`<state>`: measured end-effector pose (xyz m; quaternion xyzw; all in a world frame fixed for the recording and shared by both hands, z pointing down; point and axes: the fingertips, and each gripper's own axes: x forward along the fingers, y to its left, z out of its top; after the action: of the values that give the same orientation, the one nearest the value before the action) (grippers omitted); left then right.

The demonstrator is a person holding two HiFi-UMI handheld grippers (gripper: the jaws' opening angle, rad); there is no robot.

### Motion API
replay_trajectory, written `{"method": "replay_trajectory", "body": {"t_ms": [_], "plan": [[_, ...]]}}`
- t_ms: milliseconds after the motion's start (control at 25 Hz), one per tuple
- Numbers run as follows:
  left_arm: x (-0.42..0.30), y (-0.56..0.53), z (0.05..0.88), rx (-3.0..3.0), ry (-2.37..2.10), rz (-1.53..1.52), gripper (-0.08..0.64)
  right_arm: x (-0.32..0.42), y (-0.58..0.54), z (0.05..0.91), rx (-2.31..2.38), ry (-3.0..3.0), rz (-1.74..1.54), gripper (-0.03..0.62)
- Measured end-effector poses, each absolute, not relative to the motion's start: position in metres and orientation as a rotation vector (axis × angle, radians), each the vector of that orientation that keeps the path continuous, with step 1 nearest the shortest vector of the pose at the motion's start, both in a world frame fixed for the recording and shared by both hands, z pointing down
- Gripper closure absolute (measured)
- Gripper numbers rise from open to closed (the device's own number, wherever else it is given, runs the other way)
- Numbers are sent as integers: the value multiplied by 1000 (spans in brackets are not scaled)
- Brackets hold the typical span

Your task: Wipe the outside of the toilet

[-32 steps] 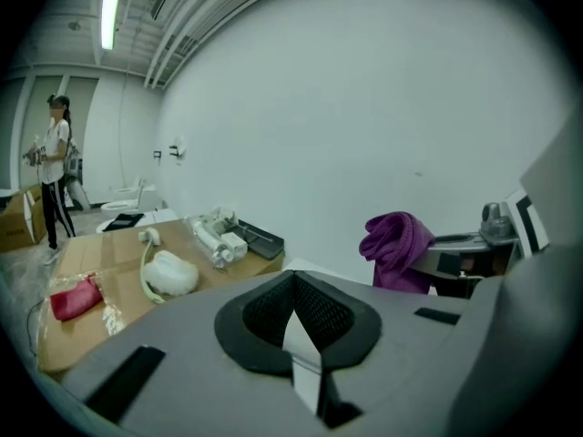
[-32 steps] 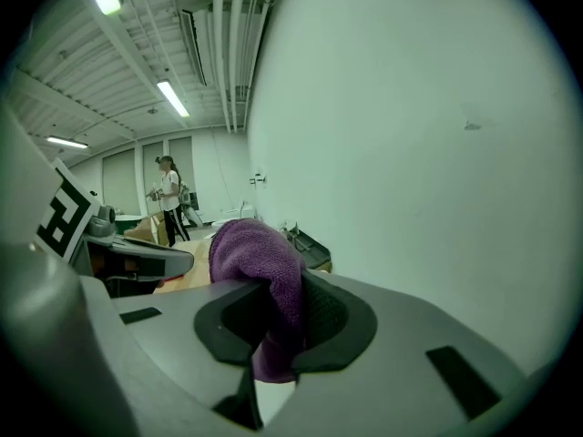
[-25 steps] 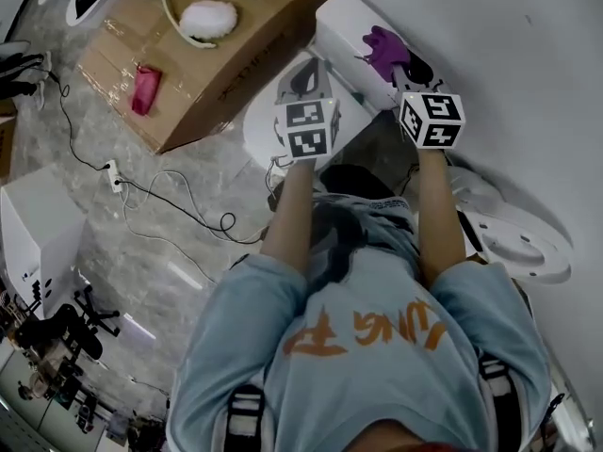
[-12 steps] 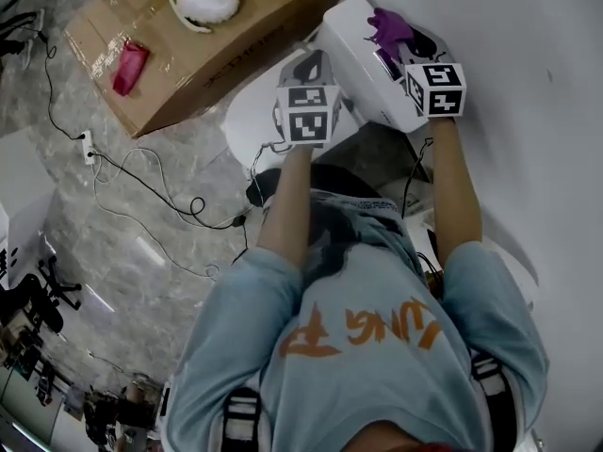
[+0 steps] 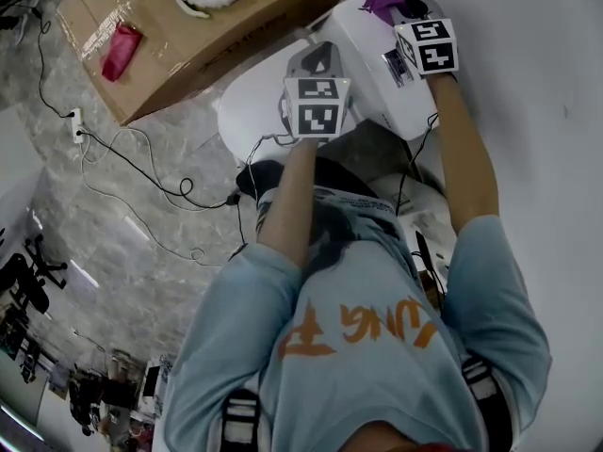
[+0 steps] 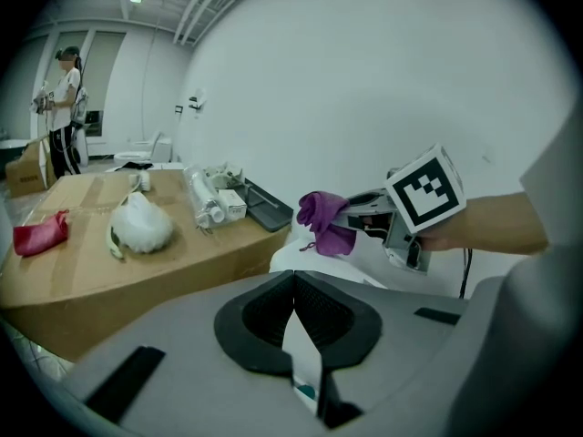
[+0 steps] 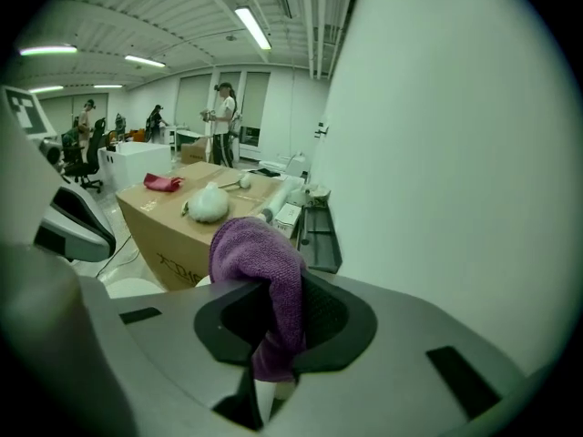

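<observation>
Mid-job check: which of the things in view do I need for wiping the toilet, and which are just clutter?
For the job:
- toilet
- purple cloth, clamped in the right gripper
- left gripper, shut and empty

Lying about:
- cardboard box
- red cloth and white fluffy item on the box
- cables on the floor

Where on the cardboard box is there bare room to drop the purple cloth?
The cardboard box is bare along its near edge, in front of the white puff and toward the corner nearest the toilet; also between the puff and the red rag. The wall side is crowded with bottles and a dark tray.
</observation>
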<state>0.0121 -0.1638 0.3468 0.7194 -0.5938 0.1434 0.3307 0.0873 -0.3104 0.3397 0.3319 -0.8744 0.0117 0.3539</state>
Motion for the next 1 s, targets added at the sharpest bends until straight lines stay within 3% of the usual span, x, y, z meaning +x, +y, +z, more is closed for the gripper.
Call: {"method": "replay_trajectory", "body": {"t_ms": [520,1000], "plan": [[8,-163,368,1830,-1544,398,535,76,-306,402,573,-2146,-150,529],[32,-160,366,1873,-1505,419,535,114,-280,403,567,-2214,-29,531]]}}
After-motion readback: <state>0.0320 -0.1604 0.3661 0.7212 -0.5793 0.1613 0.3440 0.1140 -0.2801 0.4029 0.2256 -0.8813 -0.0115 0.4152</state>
